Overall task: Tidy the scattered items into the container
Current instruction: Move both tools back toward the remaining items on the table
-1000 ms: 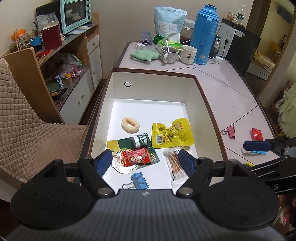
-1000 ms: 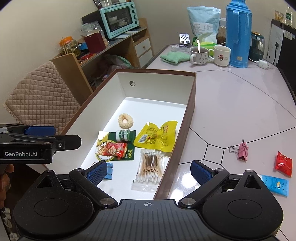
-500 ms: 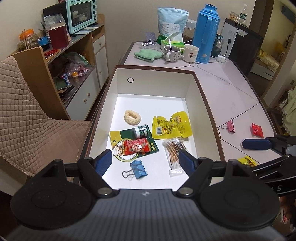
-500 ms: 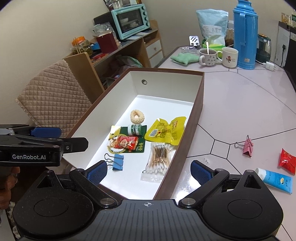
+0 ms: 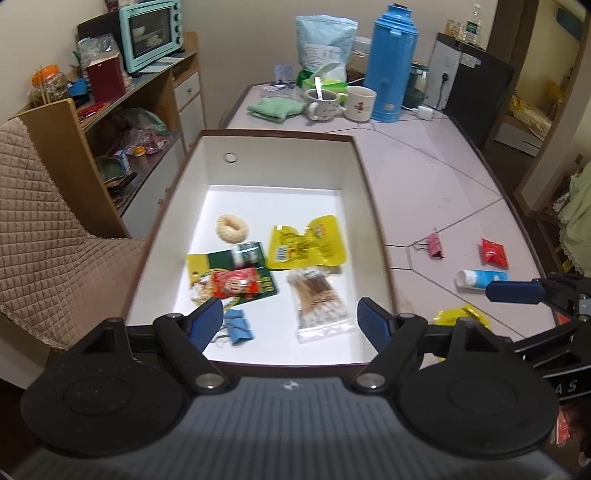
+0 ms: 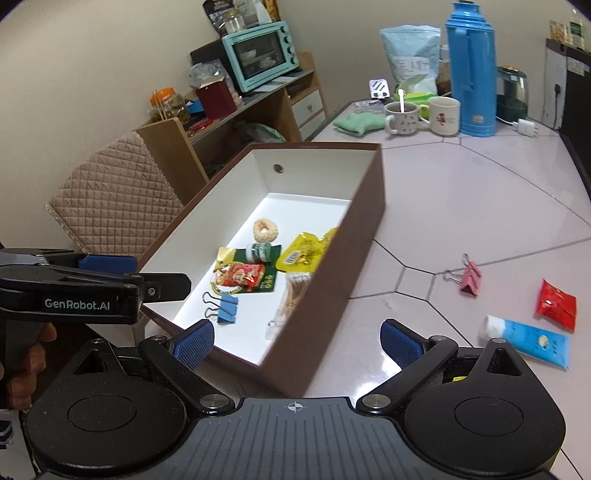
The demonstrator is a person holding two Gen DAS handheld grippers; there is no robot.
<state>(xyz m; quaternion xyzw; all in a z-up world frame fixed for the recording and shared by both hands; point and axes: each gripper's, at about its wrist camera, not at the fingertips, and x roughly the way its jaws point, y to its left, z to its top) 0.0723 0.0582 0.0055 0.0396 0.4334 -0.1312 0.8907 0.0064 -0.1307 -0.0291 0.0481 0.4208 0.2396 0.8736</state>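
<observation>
A brown box with white inner walls (image 5: 280, 162) (image 6: 354, 258) stands on the pale table. Inside lie a cream scrunchie (image 5: 232, 229), a yellow pouch (image 5: 306, 243), a red snack on a green packet (image 5: 234, 282), a bag of cotton swabs (image 5: 319, 299) and a blue binder clip (image 5: 238, 328). On the table to its right are a pink binder clip (image 6: 471, 278), a red sachet (image 6: 556, 302), a blue-and-white tube (image 6: 524, 339) and a half-hidden yellow packet (image 5: 461, 319). My left gripper (image 5: 290, 317) hangs open over the box's near end. My right gripper (image 6: 297, 339) is open above the box's near right corner.
At the table's far end stand two mugs (image 5: 340, 105), a blue thermos (image 5: 393, 62), a green cloth (image 5: 277, 109) and a bag. A quilted chair (image 5: 44, 229) and a shelf with a teal oven (image 5: 151, 35) are left of the table.
Both grippers have drawn back toward the near end of the box and stayed open. The right one has shifted right, so more of the table items show.
</observation>
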